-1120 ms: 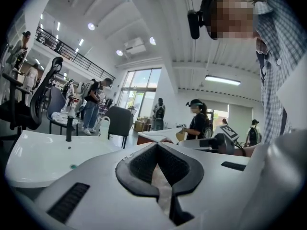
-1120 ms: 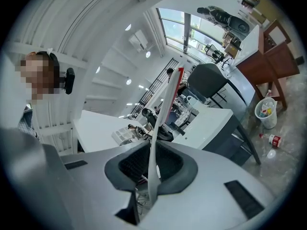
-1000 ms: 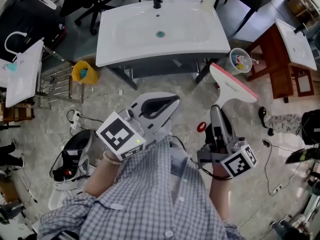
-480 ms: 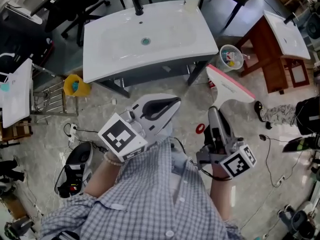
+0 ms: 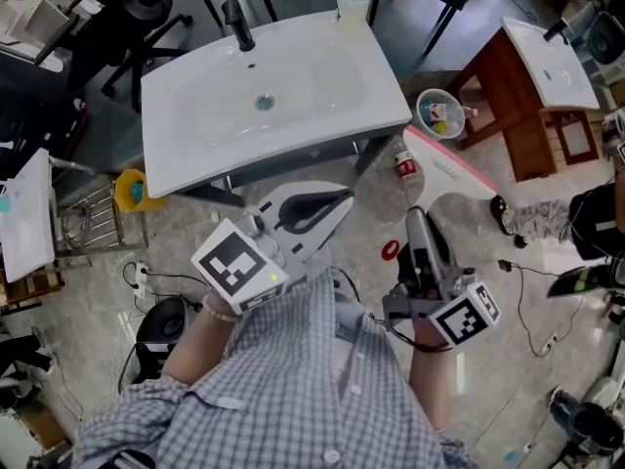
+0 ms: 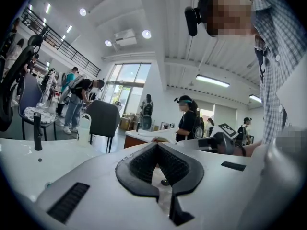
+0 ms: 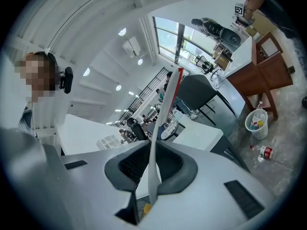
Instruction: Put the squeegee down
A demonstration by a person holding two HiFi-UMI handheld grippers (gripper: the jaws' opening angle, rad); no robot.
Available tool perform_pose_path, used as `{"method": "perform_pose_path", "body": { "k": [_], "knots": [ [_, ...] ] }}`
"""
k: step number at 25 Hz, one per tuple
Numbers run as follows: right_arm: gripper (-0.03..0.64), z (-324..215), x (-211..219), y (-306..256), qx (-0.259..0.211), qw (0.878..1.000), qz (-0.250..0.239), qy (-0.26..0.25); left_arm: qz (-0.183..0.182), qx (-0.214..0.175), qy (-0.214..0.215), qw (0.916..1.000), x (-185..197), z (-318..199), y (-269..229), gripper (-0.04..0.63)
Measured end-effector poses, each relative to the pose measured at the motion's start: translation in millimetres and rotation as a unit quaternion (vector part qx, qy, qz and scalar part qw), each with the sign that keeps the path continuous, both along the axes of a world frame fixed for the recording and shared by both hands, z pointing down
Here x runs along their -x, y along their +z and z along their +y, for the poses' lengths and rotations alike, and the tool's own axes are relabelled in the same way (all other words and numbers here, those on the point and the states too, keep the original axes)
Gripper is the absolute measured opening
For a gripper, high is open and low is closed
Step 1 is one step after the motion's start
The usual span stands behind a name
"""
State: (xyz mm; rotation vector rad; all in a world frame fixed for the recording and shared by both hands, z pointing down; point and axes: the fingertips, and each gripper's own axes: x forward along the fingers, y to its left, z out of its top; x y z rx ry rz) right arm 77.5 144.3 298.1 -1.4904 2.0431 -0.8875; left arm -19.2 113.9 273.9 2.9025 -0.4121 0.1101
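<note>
Squeegee (image 5: pixel 451 169) handle end hidden inside right gripper (image 5: pixel 418 221); bottle (image 5: pixel 405 167) label too small to read

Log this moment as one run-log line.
left gripper: shut, empty | right gripper: shut on squeegee | squeegee: held, not yet put down

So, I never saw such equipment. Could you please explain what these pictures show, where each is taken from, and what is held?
There is no robot: a person holds a hand tool with a two-finger claw in each hand. The top-down picture comes from a camera on the person's head; the other two from a camera on each claw. The right claw is shut on a white squeegee with a red edge. The left claw is shut and empty. Ahead stands a white washbasin with a black tap. On the floor are a bottle and a small wastebasket.
</note>
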Motion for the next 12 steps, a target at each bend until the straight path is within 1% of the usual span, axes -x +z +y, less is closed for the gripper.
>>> {"method": "perform_pose_path", "body": {
  "k": [6,12],
  "knots": [
    [0.035,-25.6,-11.1,0.8,0.003,1.0,0.0,0.022,0.004,-0.004,0.019,0.9998,-11.6,-30.5,-3.2,0.006],
    [0.035,-59.5,-24.0,-1.7,0.0,0.999,-0.005,0.04,0.004,-0.005,0.028,0.9996,-22.0,-66.2,-4.6,0.006]
  ]
}}
